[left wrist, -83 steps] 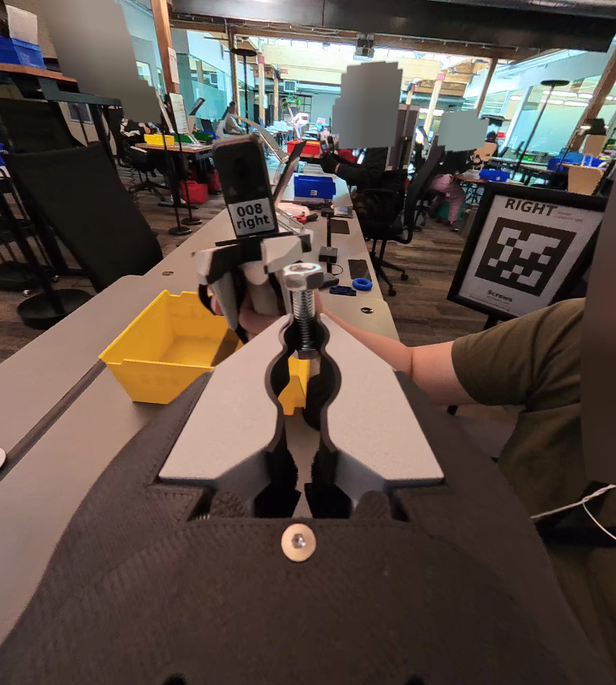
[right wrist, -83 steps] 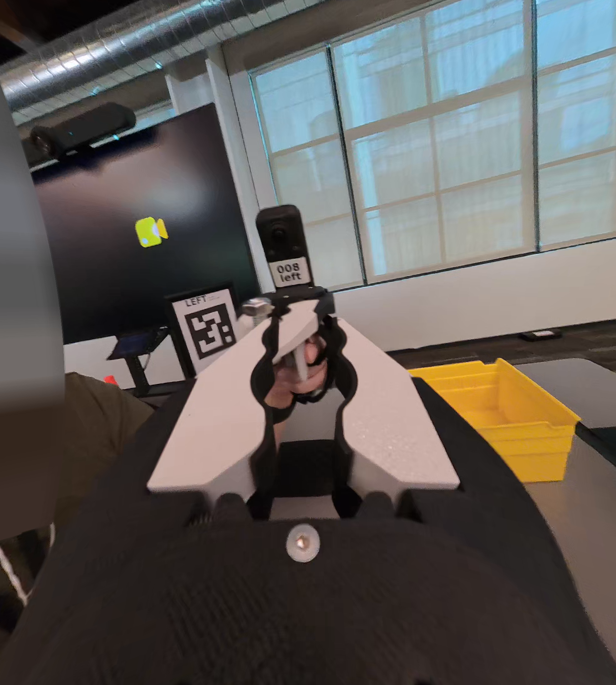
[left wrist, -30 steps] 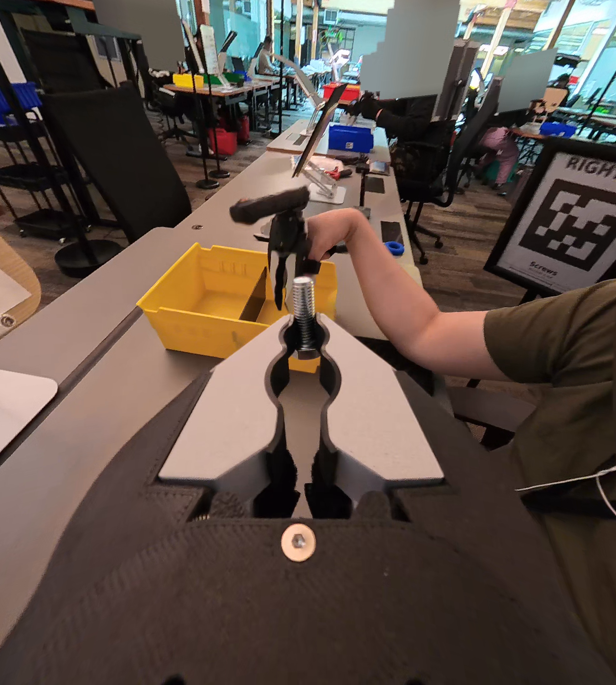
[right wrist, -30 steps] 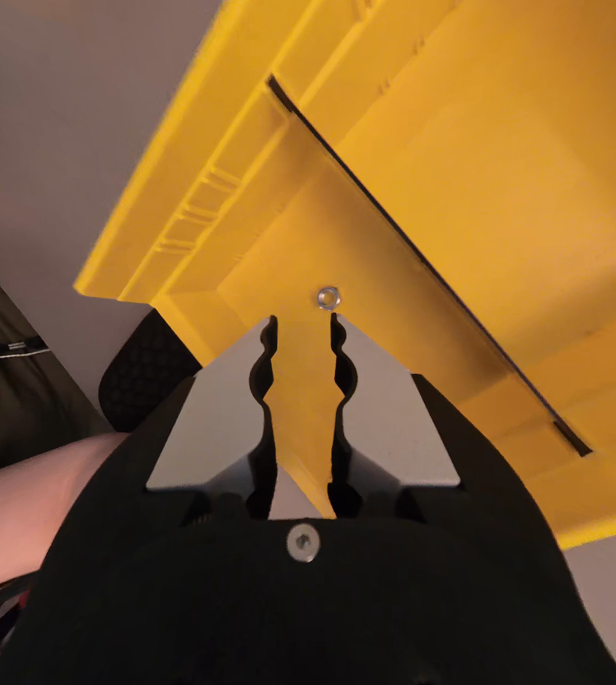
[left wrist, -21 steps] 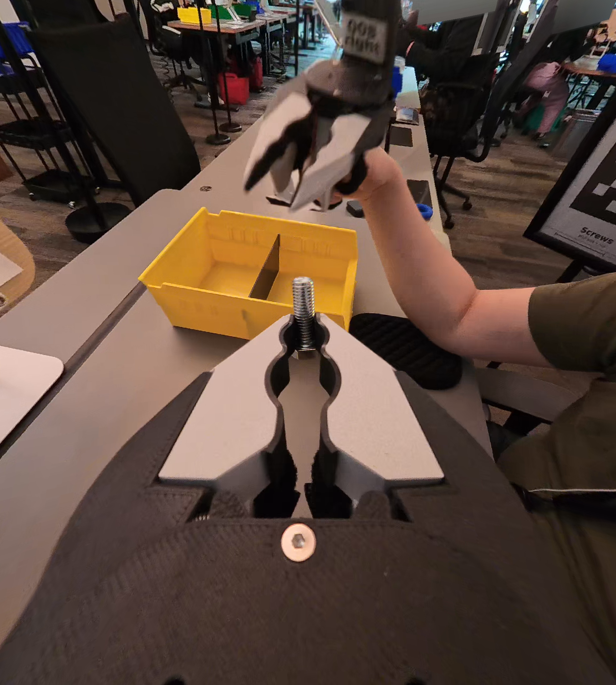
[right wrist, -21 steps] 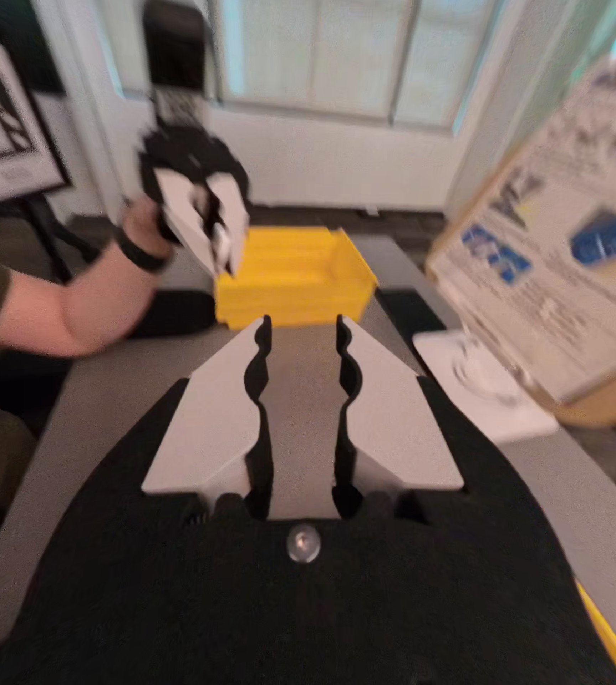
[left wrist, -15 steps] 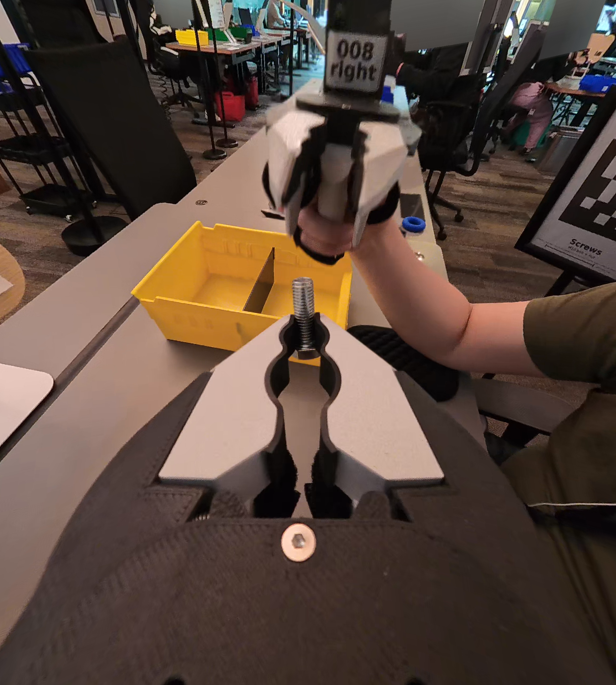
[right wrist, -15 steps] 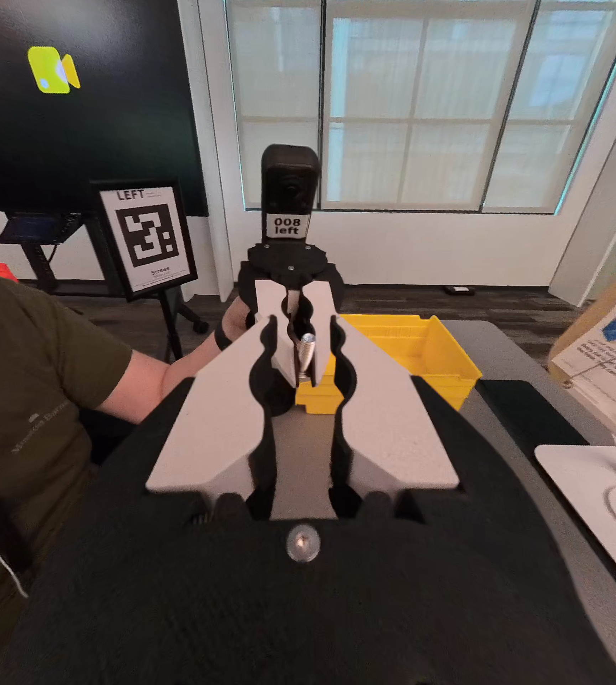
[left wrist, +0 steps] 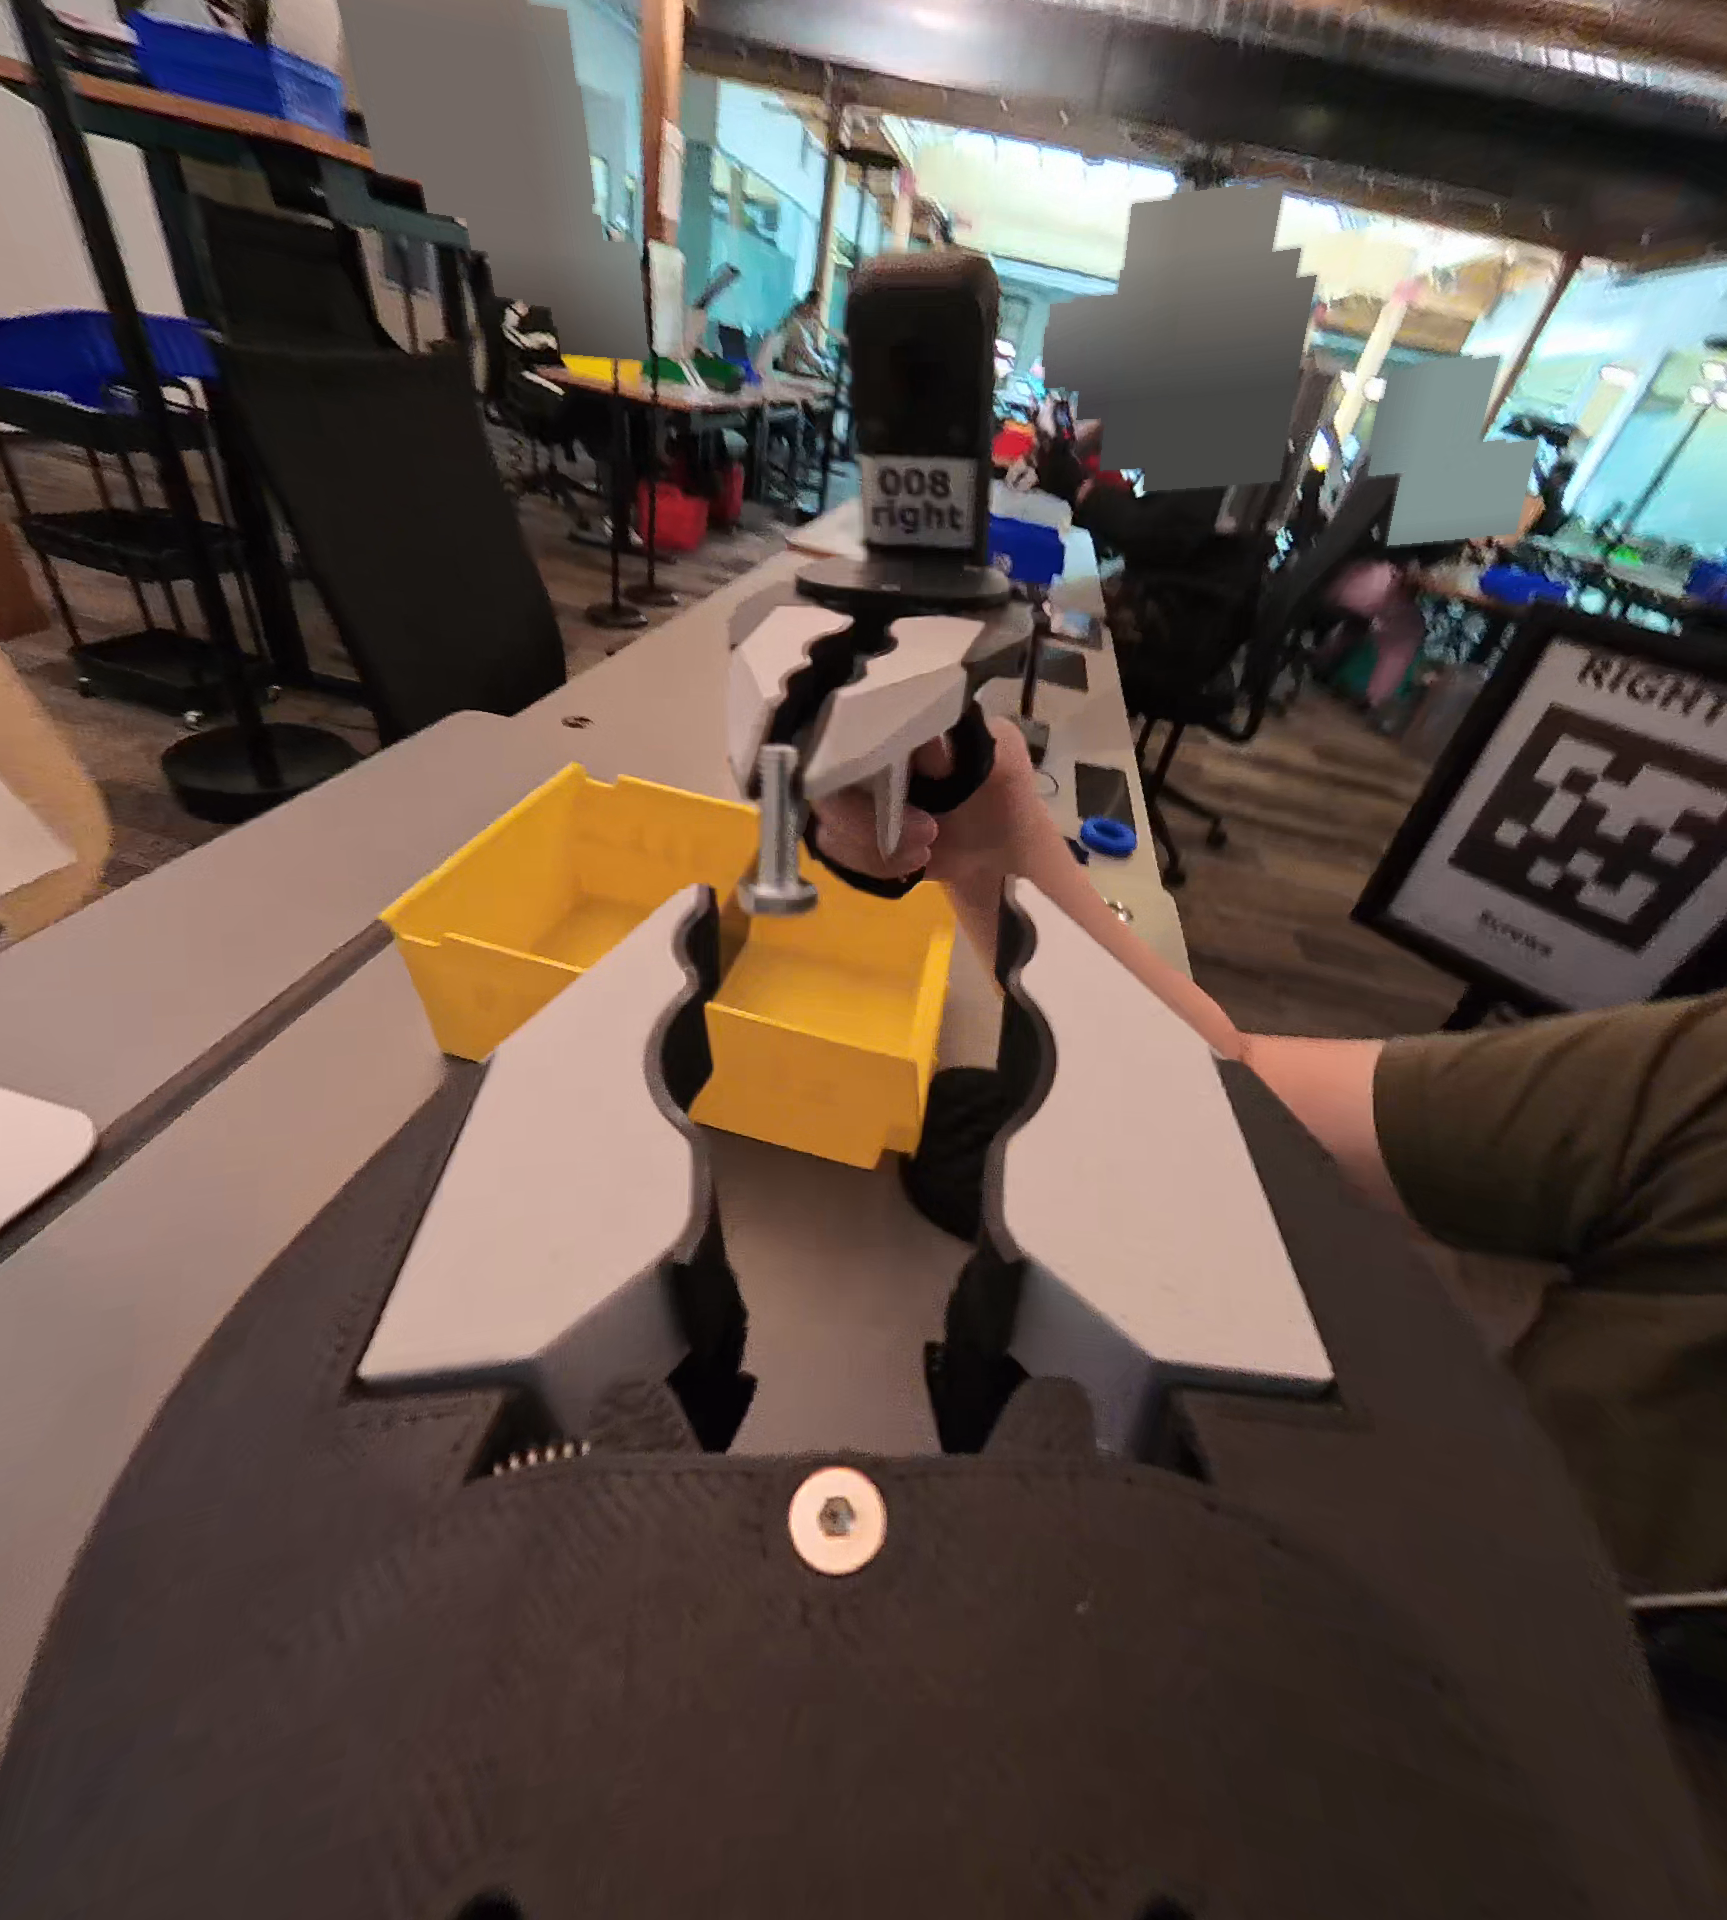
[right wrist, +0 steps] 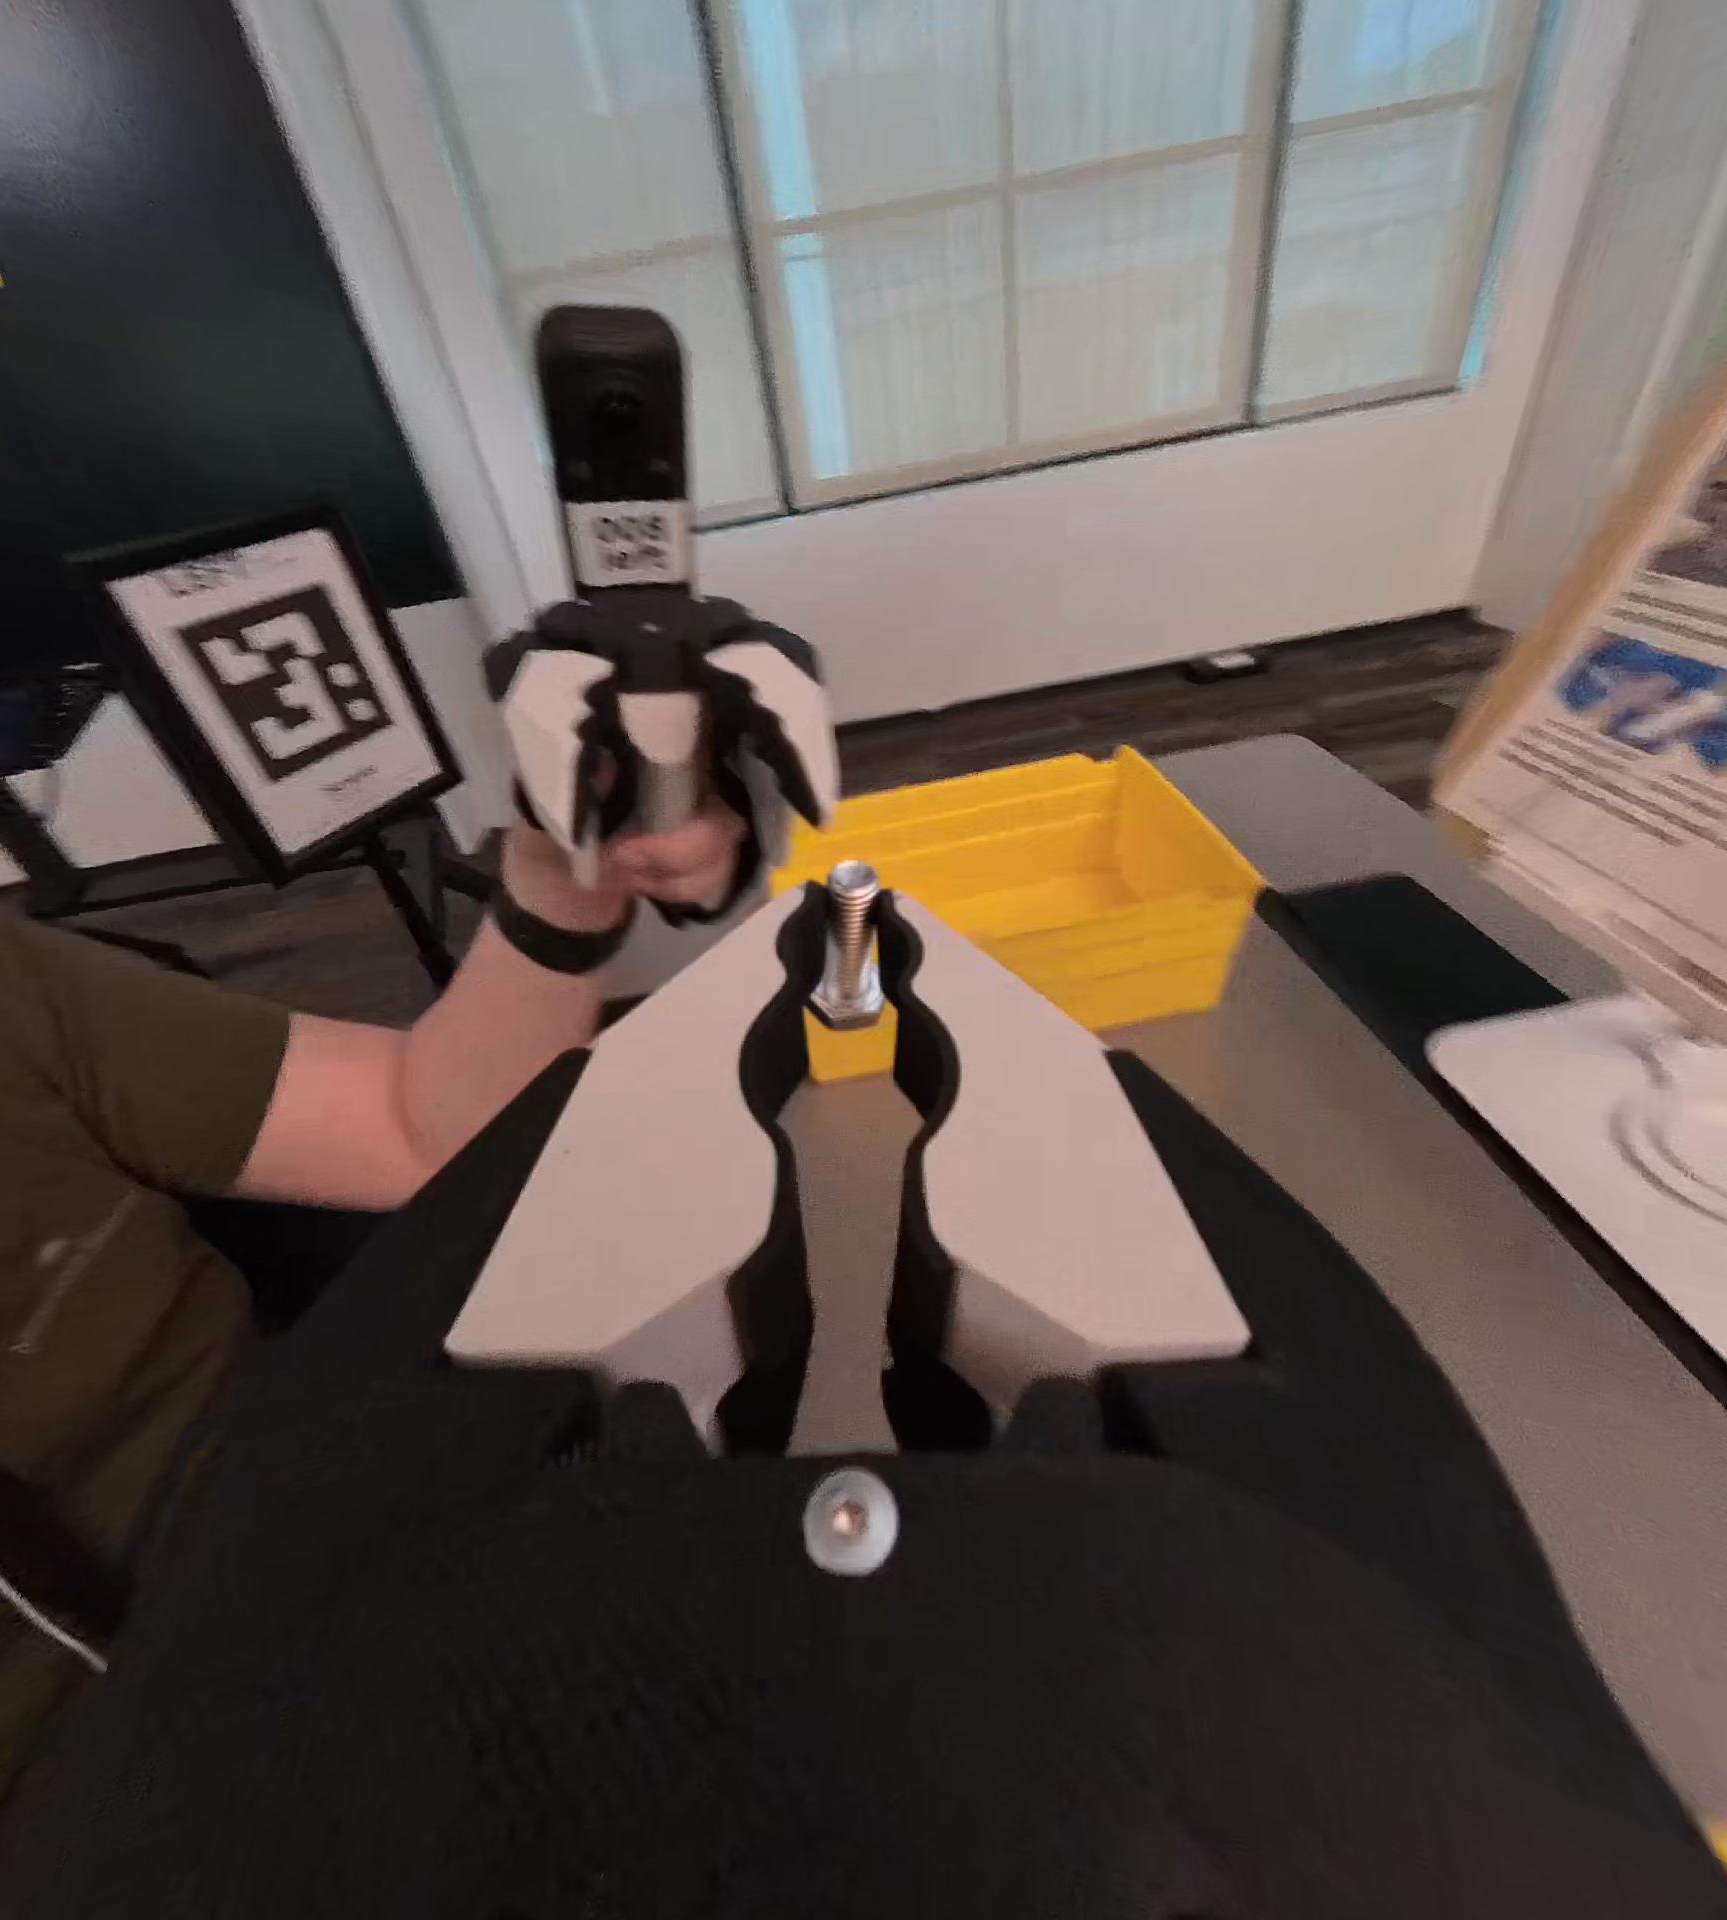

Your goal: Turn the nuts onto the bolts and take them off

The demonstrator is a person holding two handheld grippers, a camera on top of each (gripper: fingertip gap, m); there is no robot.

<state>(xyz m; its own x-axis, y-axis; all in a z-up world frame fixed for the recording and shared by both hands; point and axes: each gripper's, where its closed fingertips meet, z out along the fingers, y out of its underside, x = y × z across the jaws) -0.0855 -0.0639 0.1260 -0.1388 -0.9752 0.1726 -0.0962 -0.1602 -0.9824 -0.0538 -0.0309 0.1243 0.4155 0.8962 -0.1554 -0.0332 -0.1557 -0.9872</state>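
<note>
Your right tongs (right wrist: 843, 966) hold the bare bolt (right wrist: 846, 951) upright near the yellow bin (right wrist: 1181, 904) at two o'clock, your left tongs (left wrist: 854, 935) spread wide and empty: no nut on it, so bolt disposal probably remains

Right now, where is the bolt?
The bolt is pinched in the right tool, in front of the yellow bin, near the open left tool.

Bright, even daylight from large windows (right wrist: 994, 260). Right wrist view motion-blurred, worst at poster (right wrist: 1669, 727); left wrist view sharper. Wide-angle bending at edges. Soft shadows on table (left wrist: 163, 1039).
</note>
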